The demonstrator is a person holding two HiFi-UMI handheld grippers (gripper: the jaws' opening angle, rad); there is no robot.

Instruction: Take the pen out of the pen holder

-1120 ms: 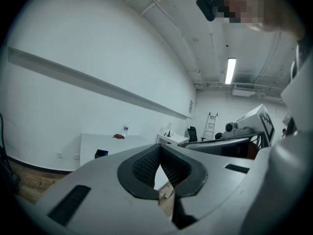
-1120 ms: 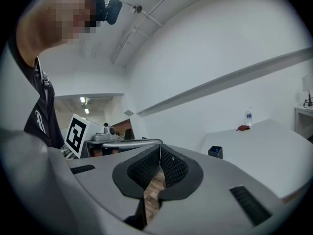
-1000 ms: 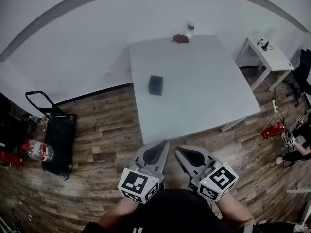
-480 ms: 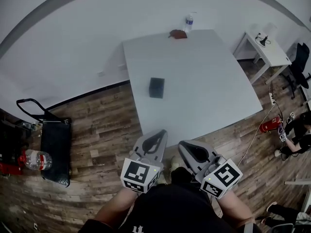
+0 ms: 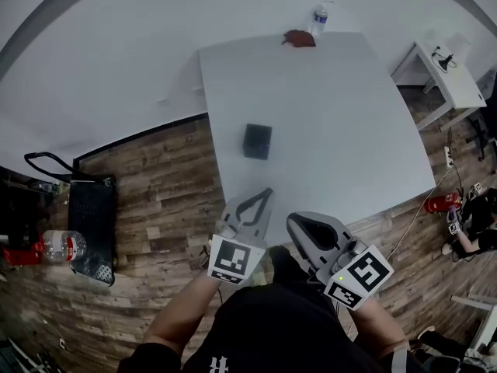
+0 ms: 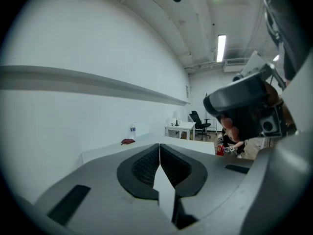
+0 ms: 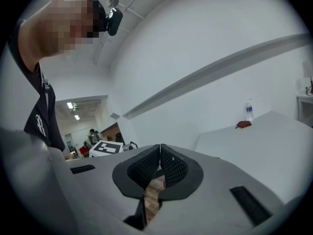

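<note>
The black pen holder (image 5: 257,141) stands on the white table (image 5: 342,130), left of its middle. No pen can be made out in it from the head view. My left gripper (image 5: 269,193) is shut and empty, its tip just over the table's near edge, well short of the holder. Beside it, my right gripper (image 5: 291,221) hangs over the floor just in front of that edge, also shut and empty. In the left gripper view the jaws (image 6: 159,145) meet in front of the table (image 6: 105,153). The right gripper view shows the same (image 7: 160,146). Neither gripper view shows the holder.
A red object (image 5: 299,38) and a water bottle (image 5: 319,18) sit at the table's far edge by the wall. A small white side table (image 5: 450,76) stands at the right, with a red fire extinguisher (image 5: 439,203) on the floor. A black cart (image 5: 92,216) is at the left.
Both grippers have moved forward towards the table. The left one has rolled and now reaches the near edge. The holder sits nearer in the head view.
</note>
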